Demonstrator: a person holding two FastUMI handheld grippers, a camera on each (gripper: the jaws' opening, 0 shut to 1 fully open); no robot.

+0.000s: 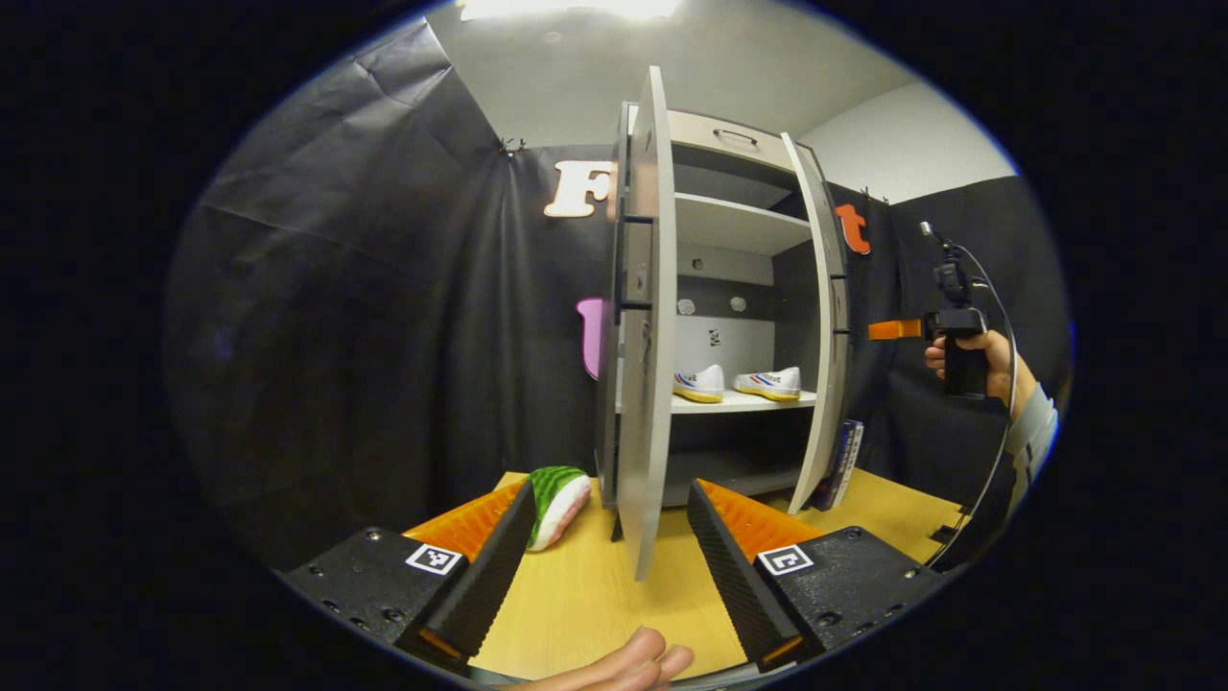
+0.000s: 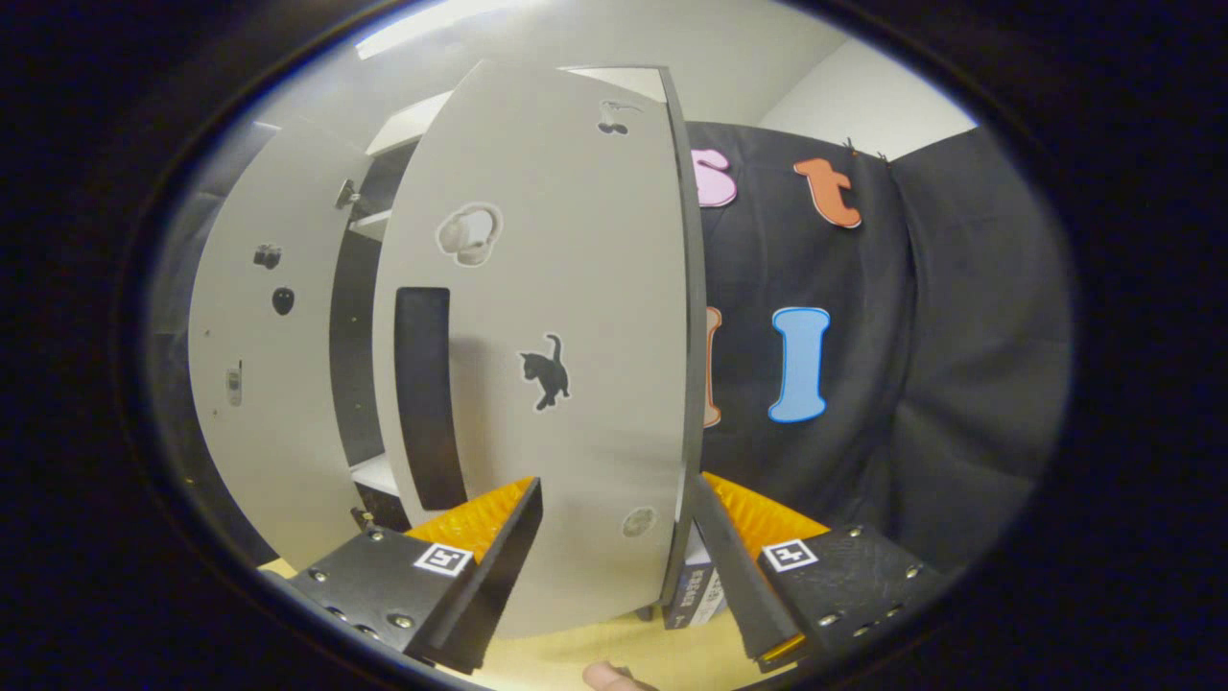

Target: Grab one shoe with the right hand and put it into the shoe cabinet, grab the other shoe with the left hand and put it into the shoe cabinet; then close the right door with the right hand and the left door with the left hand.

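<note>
Both shoes already sit side by side on the middle shelf of the shoe cabinet (image 1: 734, 178): the left shoe (image 1: 700, 384) and the right shoe (image 1: 770, 384). Judging by that, what remains is closing the doors.

The right door (image 2: 566, 336) stands open, its outer face turned toward the right hand-held gripper (image 2: 614, 547), which is released, fingers spread, with the door's free edge between them and not pinched. In the left gripper view that gripper (image 1: 897, 329) hangs to the right of the cabinet, beside the door. The left door (image 1: 649, 317) juts edge-on toward the left hand-held gripper (image 1: 609, 547), which is also released and empty, near the door's lower corner over the worktop (image 1: 595, 595).

The doors look like thin, stiff panels, probably light and swinging freely on their hinges, so a flat push should do rather than a grip. The best place to press is likely the outer face near the free edge, far from the hinges, where the leverage is greatest. The smooth face may let a finger slide, so a slow push seems wise.

A green-and-white toy (image 1: 556, 504) lies on the worktop left of the cabinet, and it seems to be outside the left door's swing.
</note>
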